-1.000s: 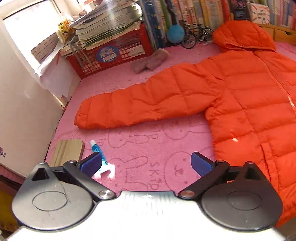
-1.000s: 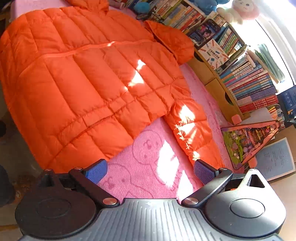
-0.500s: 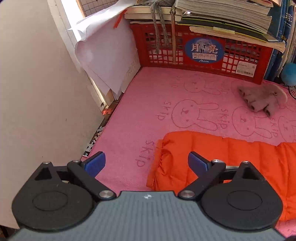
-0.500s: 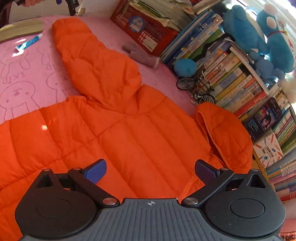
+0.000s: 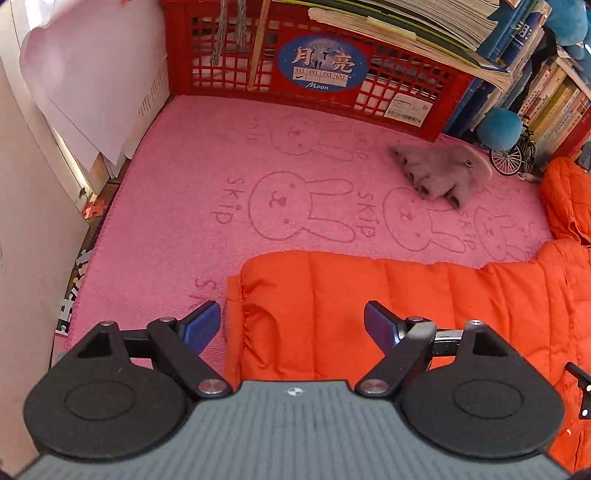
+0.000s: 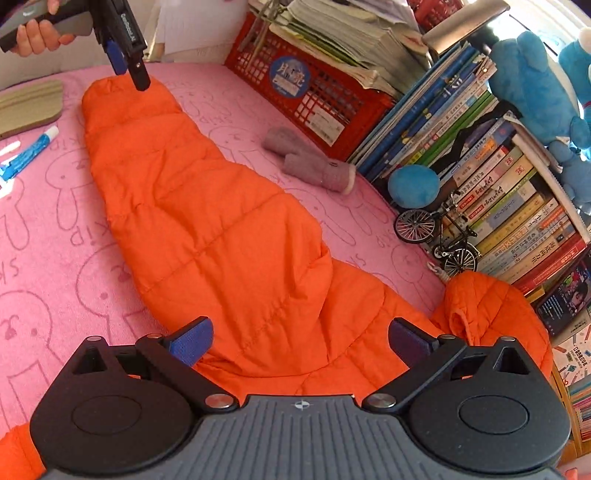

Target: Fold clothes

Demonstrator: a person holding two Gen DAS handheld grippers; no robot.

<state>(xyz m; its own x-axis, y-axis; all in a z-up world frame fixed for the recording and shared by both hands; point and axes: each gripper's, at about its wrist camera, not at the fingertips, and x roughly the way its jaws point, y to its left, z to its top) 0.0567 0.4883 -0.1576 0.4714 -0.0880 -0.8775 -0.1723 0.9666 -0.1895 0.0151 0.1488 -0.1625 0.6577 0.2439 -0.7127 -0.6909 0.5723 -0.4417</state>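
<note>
1. The left tool [image 5: 291,323] has its jaws spread wide with nothing between them, poised over the cuff end of the orange down jacket's sleeve [image 5: 332,295], near the left edge of the pink bunny-print blanket [image 5: 207,177].
2. The right tool [image 6: 301,341] is likewise wide and empty, over the shoulder where the sleeve [image 6: 192,192] meets the jacket body.
3. Only the right wrist view shows the whole sleeve stretched flat across the blanket [image 6: 55,229], the left tool [image 6: 127,61] above the cuff in a person's hand [image 6: 33,33], and the hood [image 6: 491,310] at the blanket's far right.
4. It alone shows a blue tube [image 6: 26,155] and a tan pad [image 6: 29,105] at the blanket's near-left edge.
5. Farther off, both views show grey mittens [image 5: 439,177] lying apart from the sleeve, a miniature bicycle [image 5: 513,157], a blue ball [image 5: 498,129], then the red crate [image 5: 332,74].
6. Only the left wrist view shows white paper sheets [image 5: 85,74] hanging at the blanket's far-left corner.
</note>
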